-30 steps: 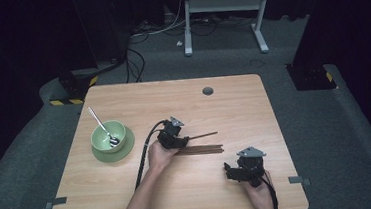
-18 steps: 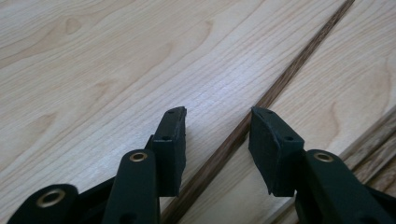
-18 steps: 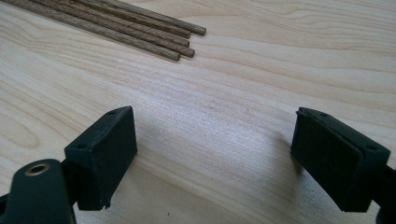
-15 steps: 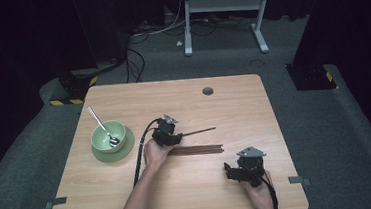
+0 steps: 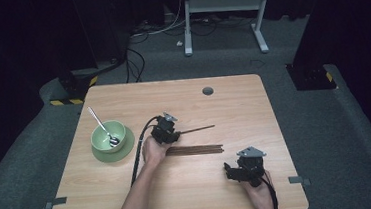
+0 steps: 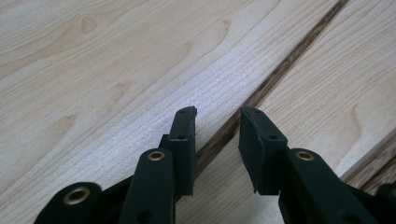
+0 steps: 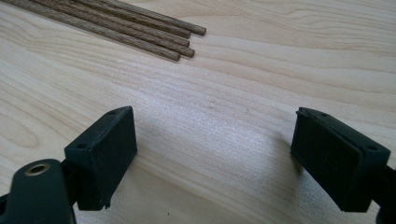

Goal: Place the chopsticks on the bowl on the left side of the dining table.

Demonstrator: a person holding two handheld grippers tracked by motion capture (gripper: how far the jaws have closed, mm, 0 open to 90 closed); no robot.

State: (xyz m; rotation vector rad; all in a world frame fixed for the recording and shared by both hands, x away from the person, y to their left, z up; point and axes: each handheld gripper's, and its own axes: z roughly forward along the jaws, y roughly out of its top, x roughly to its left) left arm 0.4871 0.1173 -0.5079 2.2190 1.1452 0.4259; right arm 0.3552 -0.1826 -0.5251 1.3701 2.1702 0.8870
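Note:
A bundle of dark wooden chopsticks (image 5: pixel 194 149) lies mid-table, its ends at the top of the right gripper view (image 7: pixel 140 28). One single chopstick (image 5: pixel 198 129) points right from my left gripper (image 5: pixel 171 133), angled away from the bundle. In the left gripper view this chopstick (image 6: pixel 280 70) runs between the jaws of the left gripper (image 6: pixel 217 114). The jaws have just been closing, but a gap still shows beside the stick. My right gripper (image 5: pixel 230 172) rests at the front right, and its jaws (image 7: pixel 215 140) stand wide open over bare wood.
A green bowl (image 5: pixel 108 135) with a metal spoon (image 5: pixel 102 127) sits on a green saucer (image 5: pixel 99 154) at the table's left. A round cable hole (image 5: pixel 207 90) lies near the far edge. The left gripper's cable (image 5: pixel 138 148) trails toward the front.
The left gripper has shifted slightly left and away. The single chopstick's far end has swung a little away from the bundle. The right gripper has stayed put.

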